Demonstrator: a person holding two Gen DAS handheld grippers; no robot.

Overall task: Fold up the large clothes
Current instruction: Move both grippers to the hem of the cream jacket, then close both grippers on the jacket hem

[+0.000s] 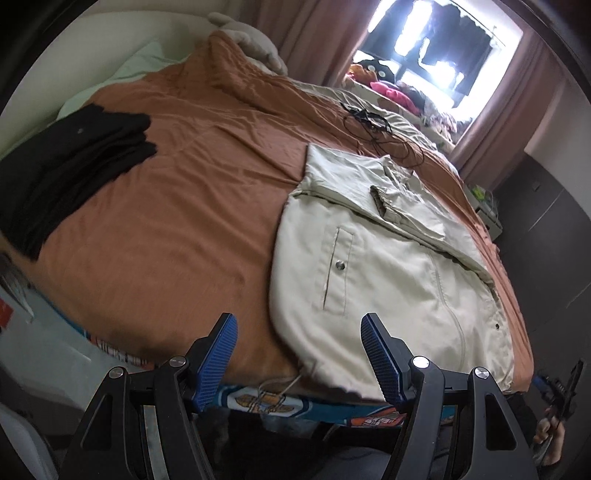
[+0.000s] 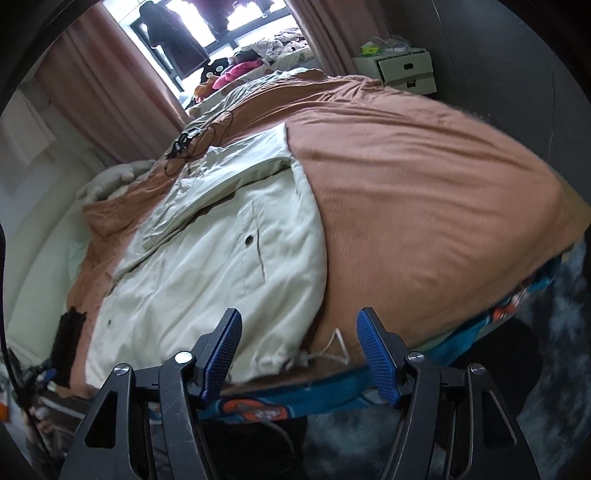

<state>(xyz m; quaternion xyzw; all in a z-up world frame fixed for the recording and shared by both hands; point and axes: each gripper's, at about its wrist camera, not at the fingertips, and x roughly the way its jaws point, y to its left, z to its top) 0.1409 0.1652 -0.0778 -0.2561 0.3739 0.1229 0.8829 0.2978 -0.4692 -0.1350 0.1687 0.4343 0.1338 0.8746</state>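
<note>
Room: a bedroom, pink curtains (image 1: 306,33) framing a bright window (image 1: 439,44), a white drawer unit (image 2: 402,70) by the far wall.
Bed: I stand at its foot; a rust-orange cover (image 1: 177,206) is spread over the whole bed.
Jacket: my cream jacket (image 1: 388,273) lies flat on the cover, sleeves folded across the chest, hem at the near edge, its drawcord (image 2: 338,349) trailing off the hem.
Black stack: folded black clothes (image 1: 70,166) sit on the cover, well apart from the jacket.
Cable: a black cable (image 1: 376,129) lies tangled beyond the collar.
Left gripper (image 1: 299,360): my jaws stand apart, empty, over the hem.
Right gripper (image 2: 299,354): jaws apart, empty, above the drawcord.
</note>
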